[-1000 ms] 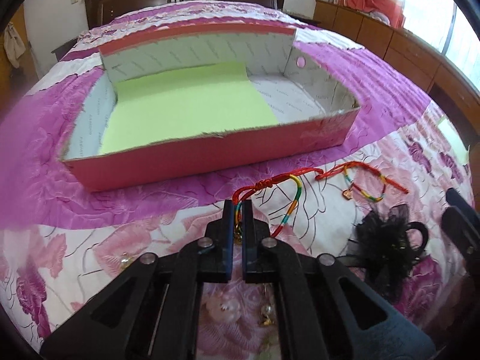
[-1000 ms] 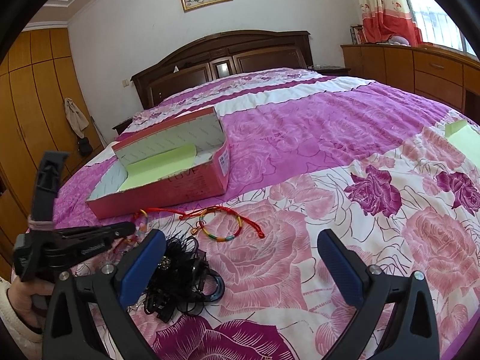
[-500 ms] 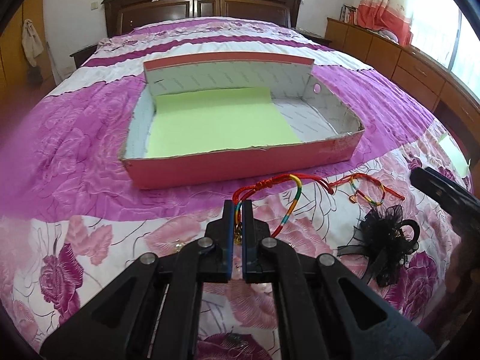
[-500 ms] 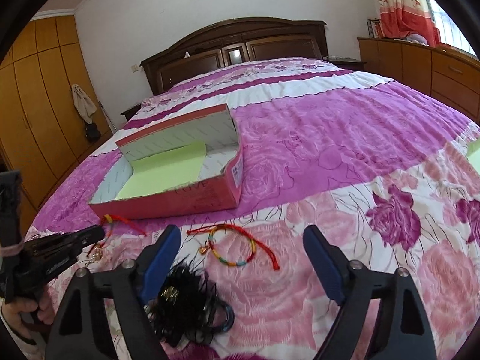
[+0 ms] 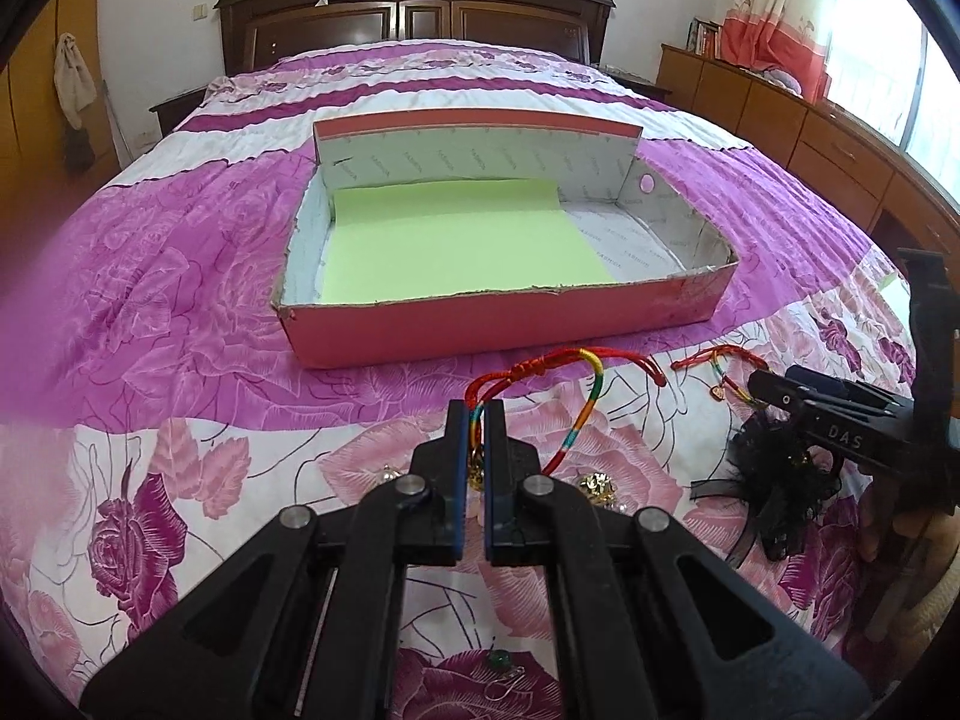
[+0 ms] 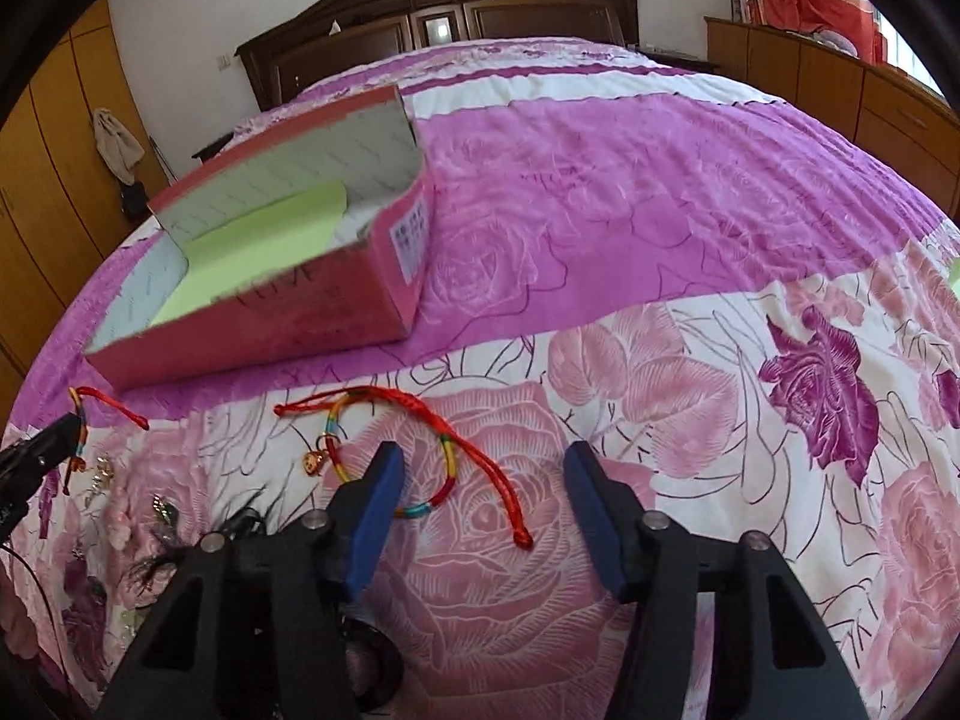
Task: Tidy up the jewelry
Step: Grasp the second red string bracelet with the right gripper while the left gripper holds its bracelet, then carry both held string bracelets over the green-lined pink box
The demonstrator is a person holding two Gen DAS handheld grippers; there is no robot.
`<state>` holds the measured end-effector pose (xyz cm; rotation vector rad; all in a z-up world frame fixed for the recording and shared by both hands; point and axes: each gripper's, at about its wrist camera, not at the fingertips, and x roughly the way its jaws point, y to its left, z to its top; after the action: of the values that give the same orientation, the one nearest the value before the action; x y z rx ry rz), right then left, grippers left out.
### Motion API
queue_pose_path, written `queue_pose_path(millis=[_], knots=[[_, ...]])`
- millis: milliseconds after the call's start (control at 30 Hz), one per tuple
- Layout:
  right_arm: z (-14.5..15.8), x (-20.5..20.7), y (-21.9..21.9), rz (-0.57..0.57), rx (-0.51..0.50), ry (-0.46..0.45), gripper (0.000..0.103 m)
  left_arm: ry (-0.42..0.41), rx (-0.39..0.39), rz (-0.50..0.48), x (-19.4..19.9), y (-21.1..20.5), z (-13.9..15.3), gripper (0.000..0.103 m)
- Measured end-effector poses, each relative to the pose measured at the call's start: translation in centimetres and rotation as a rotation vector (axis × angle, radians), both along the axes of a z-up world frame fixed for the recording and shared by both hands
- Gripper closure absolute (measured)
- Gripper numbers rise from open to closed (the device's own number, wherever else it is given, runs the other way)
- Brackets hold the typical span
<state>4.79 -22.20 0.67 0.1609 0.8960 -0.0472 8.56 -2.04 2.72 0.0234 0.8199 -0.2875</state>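
My left gripper (image 5: 477, 414) is shut on a red and rainbow cord bracelet (image 5: 576, 360), held above the bedspread just in front of the red cardboard box (image 5: 498, 330) lined with green paper (image 5: 456, 252). My right gripper (image 6: 480, 474) is open, low over a second red rainbow cord bracelet (image 6: 414, 420) with a small gold charm (image 6: 312, 463); its left finger (image 6: 378, 510) overlaps the loop. The second bracelet also shows in the left wrist view (image 5: 717, 369). The left gripper with its bracelet shows at the right wrist view's left edge (image 6: 57, 438).
A black lace hair accessory (image 5: 774, 480) lies right of the left gripper, partly under the right gripper. Small gold earrings (image 5: 597, 483) and a green piece (image 5: 499, 657) lie on the floral bedspread (image 6: 690, 396). The box (image 6: 252, 312) sits toward the headboard (image 5: 414, 6).
My left gripper has lifted and pulled back with the bracelet. My right gripper has moved forward and down over the second bracelet, still open.
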Motion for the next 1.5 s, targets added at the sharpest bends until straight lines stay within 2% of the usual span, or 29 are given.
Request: queue_pose_path(millis=[133, 333, 433, 500, 600, 900, 1300, 1500], knots=[[-0.5, 0.6, 0.3, 0.010, -0.025, 0.036, 0.043, -0.002, -0.006, 0.003, -0.1, 0.1, 0.0, 0.103], [-0.8, 1.1, 0.1, 0.014, -0.010, 0.060, 0.046, -0.004, -0.012, 0.007, -0.3, 0.2, 0.1, 0.103], [-0.5, 0.8, 0.5, 0.025, -0.020, 0.053, 0.065, -0.006, -0.013, 0.010, -0.5, 0.3, 0.2, 0.103], [-0.3, 0.7, 0.7, 0.037, -0.033, 0.046, 0.088, -0.008, -0.016, 0.012, -0.5, 0.4, 0.3, 0.103], [0.0, 0.3, 1.3, 0.060, -0.040, 0.034, 0.094, -0.013, -0.018, 0.017, -0.7, 0.6, 0.4, 0.103], [2.5, -1.5, 2.1, 0.100, 0.045, -0.029, 0.097, -0.026, -0.029, 0.032, -1.1, 1.5, 1.0, 0.103], [7.9, -3.8, 3.9, 0.164, 0.040, -0.181, 0.098, -0.072, -0.058, 0.038, -1.9, 2.3, 3.2, 0.103], [9.6, -4.1, 4.6, 0.195, 0.044, -0.238, 0.098, -0.108, -0.056, 0.040, -2.0, 2.4, 4.5, 0.103]])
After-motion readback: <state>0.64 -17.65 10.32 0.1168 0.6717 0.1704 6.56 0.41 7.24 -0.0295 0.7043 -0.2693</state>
